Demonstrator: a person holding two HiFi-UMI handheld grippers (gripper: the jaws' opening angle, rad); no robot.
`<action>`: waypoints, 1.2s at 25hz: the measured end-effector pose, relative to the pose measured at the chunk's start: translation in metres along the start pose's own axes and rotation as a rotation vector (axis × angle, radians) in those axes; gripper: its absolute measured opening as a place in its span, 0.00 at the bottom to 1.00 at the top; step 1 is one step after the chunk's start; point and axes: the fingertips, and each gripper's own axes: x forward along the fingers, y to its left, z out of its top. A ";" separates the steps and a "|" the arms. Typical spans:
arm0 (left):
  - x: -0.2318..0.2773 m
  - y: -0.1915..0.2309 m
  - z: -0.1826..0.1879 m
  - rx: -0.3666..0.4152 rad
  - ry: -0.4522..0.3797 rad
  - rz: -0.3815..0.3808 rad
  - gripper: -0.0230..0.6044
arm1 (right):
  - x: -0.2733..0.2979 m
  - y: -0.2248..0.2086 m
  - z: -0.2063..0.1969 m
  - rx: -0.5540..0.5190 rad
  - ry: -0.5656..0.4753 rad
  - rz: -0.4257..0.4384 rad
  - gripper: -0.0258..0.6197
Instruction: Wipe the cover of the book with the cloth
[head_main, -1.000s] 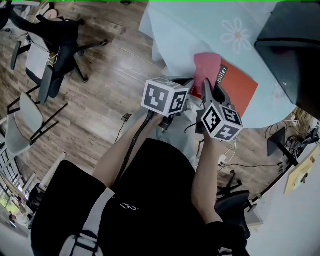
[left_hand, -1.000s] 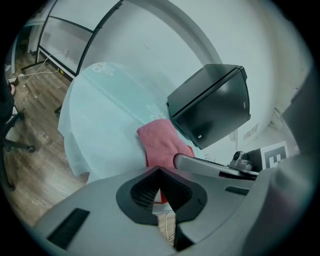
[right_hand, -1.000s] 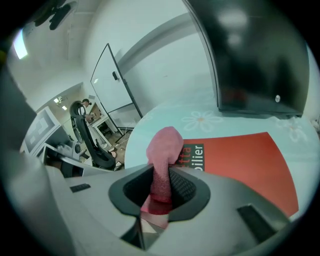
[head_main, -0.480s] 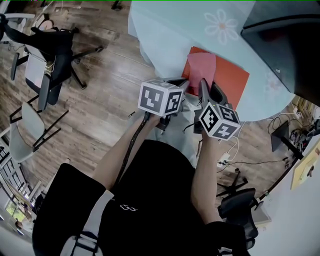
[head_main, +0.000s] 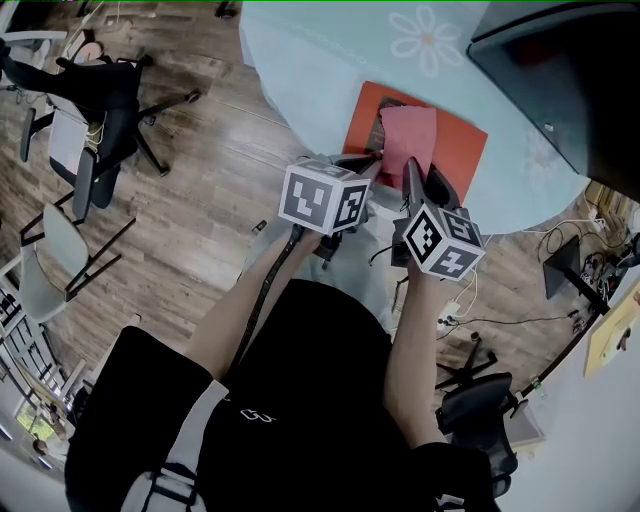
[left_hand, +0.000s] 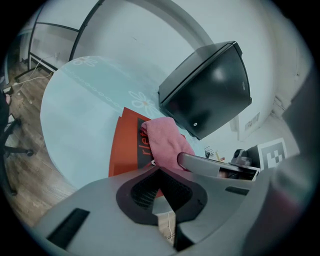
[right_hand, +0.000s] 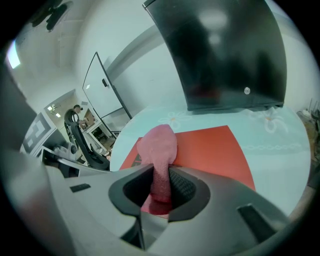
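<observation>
An orange-red book (head_main: 462, 150) lies on the pale blue round table (head_main: 320, 60), near its front edge. A pink cloth (head_main: 408, 135) rests across the middle of the cover. My right gripper (head_main: 415, 172) is shut on the cloth's near end. In the right gripper view the cloth (right_hand: 157, 150) runs from between the jaws out onto the book (right_hand: 210, 150). My left gripper (head_main: 365, 165) hovers just left of it at the book's near edge, shut with nothing in it. The left gripper view shows the book (left_hand: 125, 145) and the cloth (left_hand: 165, 142) ahead.
A large black box (head_main: 560, 70) stands on the table right behind the book. Office chairs (head_main: 90, 100) stand on the wooden floor to the left. Cables (head_main: 560, 260) and another chair (head_main: 480, 410) lie at the lower right.
The right gripper has drawn the cloth from the book's left end toward the middle of the cover, so orange cover now shows left of the cloth. The left gripper has stayed alongside.
</observation>
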 end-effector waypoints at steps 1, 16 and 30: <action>0.002 -0.002 -0.001 0.006 0.005 0.006 0.06 | -0.001 -0.003 -0.001 -0.001 0.002 -0.001 0.17; 0.050 -0.062 -0.021 0.021 0.003 -0.019 0.06 | -0.038 -0.072 -0.004 0.012 -0.011 -0.023 0.17; 0.085 -0.119 -0.043 0.076 0.030 -0.049 0.06 | -0.082 -0.135 -0.009 0.039 -0.047 -0.077 0.17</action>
